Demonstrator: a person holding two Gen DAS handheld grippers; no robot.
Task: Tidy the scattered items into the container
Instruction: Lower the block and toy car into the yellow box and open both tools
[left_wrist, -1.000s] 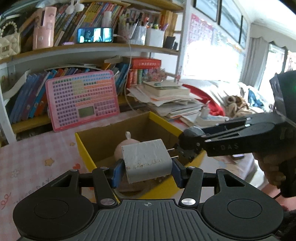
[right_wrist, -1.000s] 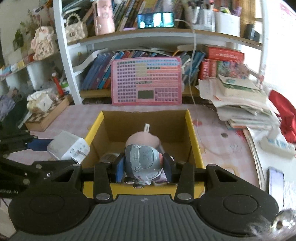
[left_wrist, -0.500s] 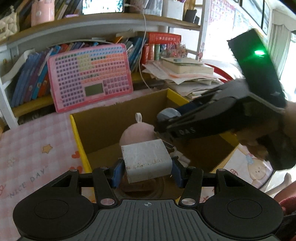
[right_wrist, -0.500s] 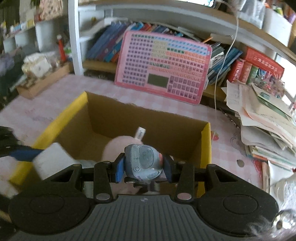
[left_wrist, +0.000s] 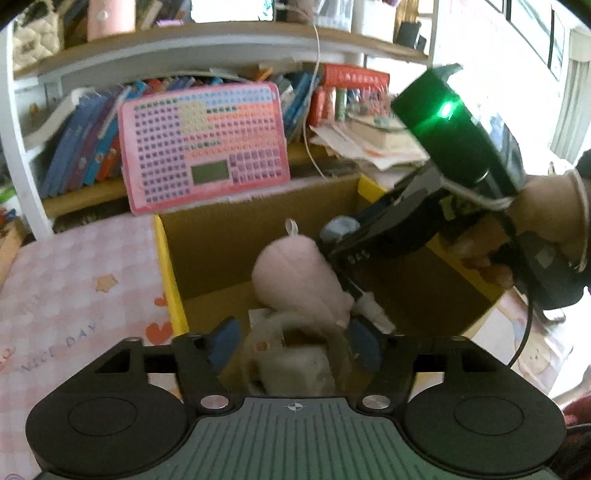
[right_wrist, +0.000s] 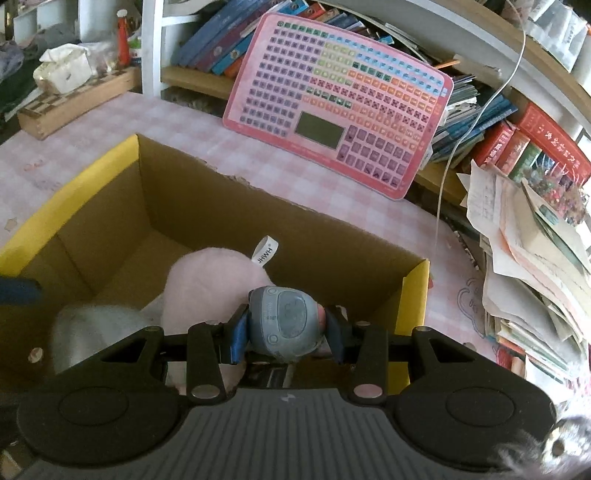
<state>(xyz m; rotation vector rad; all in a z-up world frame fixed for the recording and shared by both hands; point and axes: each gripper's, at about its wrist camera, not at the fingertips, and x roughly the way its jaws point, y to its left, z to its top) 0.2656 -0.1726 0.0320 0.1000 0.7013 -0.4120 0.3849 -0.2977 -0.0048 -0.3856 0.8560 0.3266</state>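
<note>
We are at the drop-off over the box (right_wrist: 92, 206). Our left gripper (left_wrist: 291, 341) has just been opening: its jaws stand wide and hold nothing, and the white charger (left_wrist: 291, 373), which half a second ago sat clamped between them, now lies loose below and between them, inside the box by the pink plush (left_wrist: 295, 273). Our right gripper (right_wrist: 286, 332) has its jaws nearly closed on the grey timer (right_wrist: 284, 321), now lower over the plush than before. Next, we judge, the right jaws must part to release it.
</note>
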